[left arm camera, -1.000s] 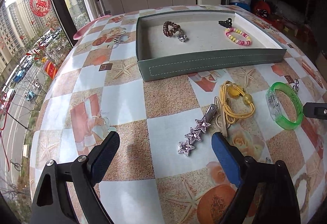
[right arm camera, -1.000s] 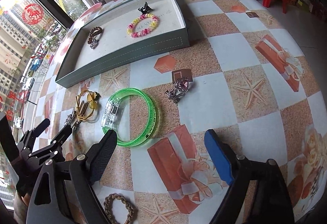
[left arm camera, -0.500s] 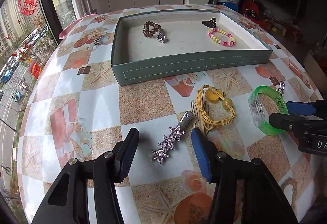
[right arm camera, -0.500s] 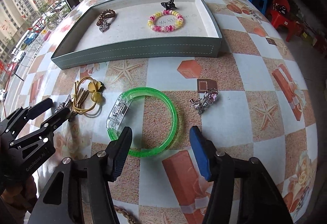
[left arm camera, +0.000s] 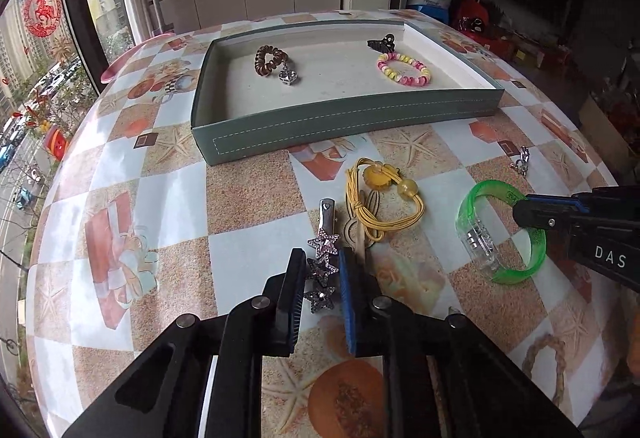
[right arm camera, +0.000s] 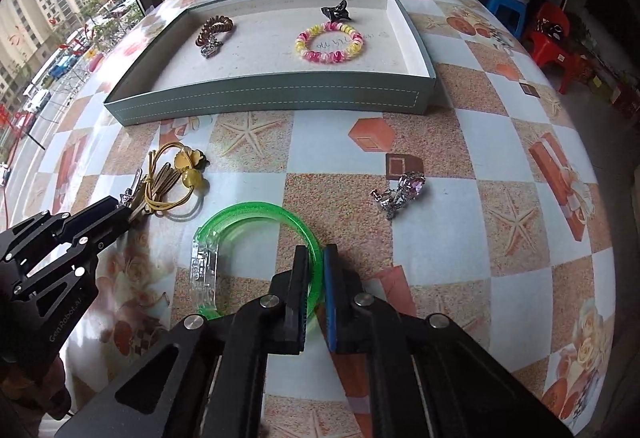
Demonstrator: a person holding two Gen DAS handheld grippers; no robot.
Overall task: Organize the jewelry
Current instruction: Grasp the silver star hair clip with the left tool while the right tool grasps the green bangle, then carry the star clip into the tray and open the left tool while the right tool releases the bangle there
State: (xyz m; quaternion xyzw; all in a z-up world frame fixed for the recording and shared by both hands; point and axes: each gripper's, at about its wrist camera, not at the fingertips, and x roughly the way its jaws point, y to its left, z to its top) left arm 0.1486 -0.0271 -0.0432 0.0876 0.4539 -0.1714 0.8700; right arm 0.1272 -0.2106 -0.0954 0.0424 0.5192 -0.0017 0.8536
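My left gripper (left arm camera: pixel 322 270) is shut on the silver star hair clip (left arm camera: pixel 323 244), which lies on the table. My right gripper (right arm camera: pixel 317 270) is shut on the rim of the green bangle (right arm camera: pixel 248 212), also seen in the left wrist view (left arm camera: pixel 476 206). A yellow hair tie (left arm camera: pixel 380 198) lies just beyond the clip. The grey-green tray (left arm camera: pixel 340 122) at the back holds a brown coil hair tie (left arm camera: pixel 269 59), a pink-yellow bead bracelet (left arm camera: pixel 403 69) and a black claw clip (left arm camera: pixel 382 42).
A silver-pink brooch (right arm camera: pixel 400 192) lies right of the bangle. A braided brown bracelet (left arm camera: pixel 548 358) lies near the front right. A pink dish (left arm camera: pixel 132 54) sits at the far left table edge. Red stools (right arm camera: pixel 556 38) stand beyond the table.
Both grippers have moved forward and closed: the left onto the star clip, the right onto the green bangle's rim.
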